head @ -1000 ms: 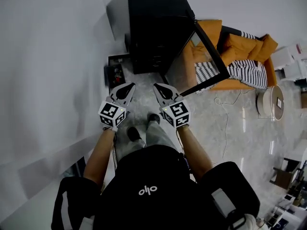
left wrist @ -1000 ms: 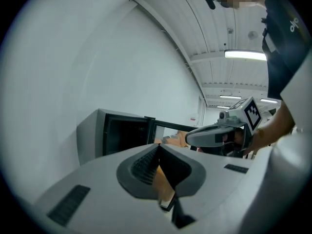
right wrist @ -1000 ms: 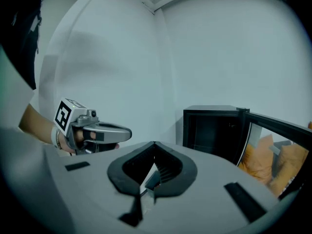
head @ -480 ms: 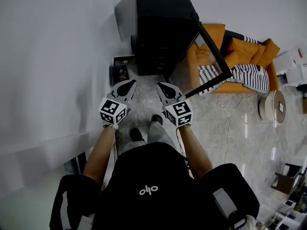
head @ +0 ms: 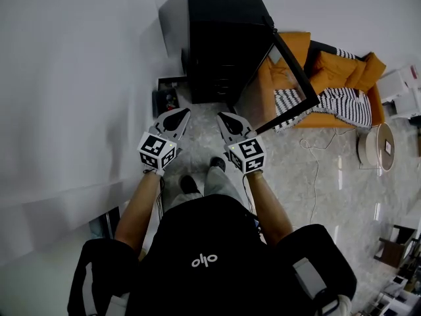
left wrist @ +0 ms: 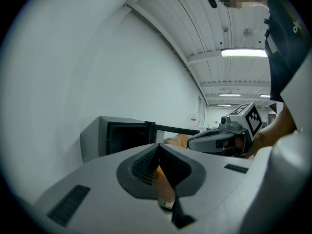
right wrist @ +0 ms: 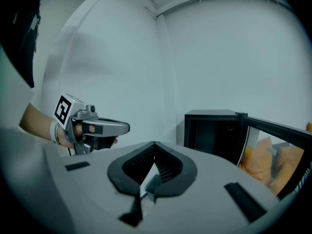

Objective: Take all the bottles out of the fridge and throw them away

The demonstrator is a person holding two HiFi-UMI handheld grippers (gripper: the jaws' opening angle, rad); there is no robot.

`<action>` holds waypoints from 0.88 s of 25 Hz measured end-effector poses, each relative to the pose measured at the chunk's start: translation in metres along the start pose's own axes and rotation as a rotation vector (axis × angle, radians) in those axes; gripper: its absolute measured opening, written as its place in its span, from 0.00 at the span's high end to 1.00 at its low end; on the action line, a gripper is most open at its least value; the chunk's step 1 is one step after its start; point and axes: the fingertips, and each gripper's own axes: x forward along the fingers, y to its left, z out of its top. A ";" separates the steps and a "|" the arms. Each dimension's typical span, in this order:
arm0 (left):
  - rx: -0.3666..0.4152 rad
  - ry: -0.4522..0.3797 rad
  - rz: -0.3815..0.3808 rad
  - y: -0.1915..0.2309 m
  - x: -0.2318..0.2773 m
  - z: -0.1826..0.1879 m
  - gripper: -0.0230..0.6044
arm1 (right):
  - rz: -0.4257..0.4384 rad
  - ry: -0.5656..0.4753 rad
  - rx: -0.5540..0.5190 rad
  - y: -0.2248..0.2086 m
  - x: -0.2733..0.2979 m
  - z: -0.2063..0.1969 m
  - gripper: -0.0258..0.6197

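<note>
Two claws: the left gripper (head: pixel 183 114) and the right gripper (head: pixel 222 117) are held side by side in front of the person. Each has its jaws pressed together on nothing.
Stage, as a judgement: empty claws facing an open fridge fit a reach for another bottle. They equally fit a fridge whose last bottle is already gone.
Doing it well: come closer and lower until the shelves can be read. Keep the right claw clear of the door's edge. If a bottle does stand inside, part the jaws before they enter and take it round the body, upright.
Floor box: a small dark box (head: pixel 166 97) sits just beside the fridge's left side. Its contents are too small to tell, and so is whether it is the bin.
Fridge: a low black cabinet (head: pixel 217 18) stands against the white wall, well ahead of both claws.
Door: the glass door (head: pixel 289 71) is swung wide to the right.
Bottles: none shows in any view, and the interior is too dark to read.
Sofa: an orange sofa (head: pixel 342 68) lies beyond the door.
</note>
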 end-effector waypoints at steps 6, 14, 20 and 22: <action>0.012 0.005 -0.008 -0.001 0.002 0.001 0.96 | 0.000 -0.006 -0.002 0.000 0.000 0.002 0.95; 0.020 0.006 -0.016 -0.001 -0.003 0.006 0.96 | -0.007 -0.005 -0.009 0.005 -0.001 0.006 0.95; 0.026 0.005 -0.021 0.002 -0.003 0.006 0.96 | -0.014 -0.009 -0.004 0.005 0.002 0.008 0.95; 0.028 0.006 -0.022 0.002 -0.003 0.007 0.96 | -0.016 -0.010 -0.007 0.005 0.002 0.009 0.95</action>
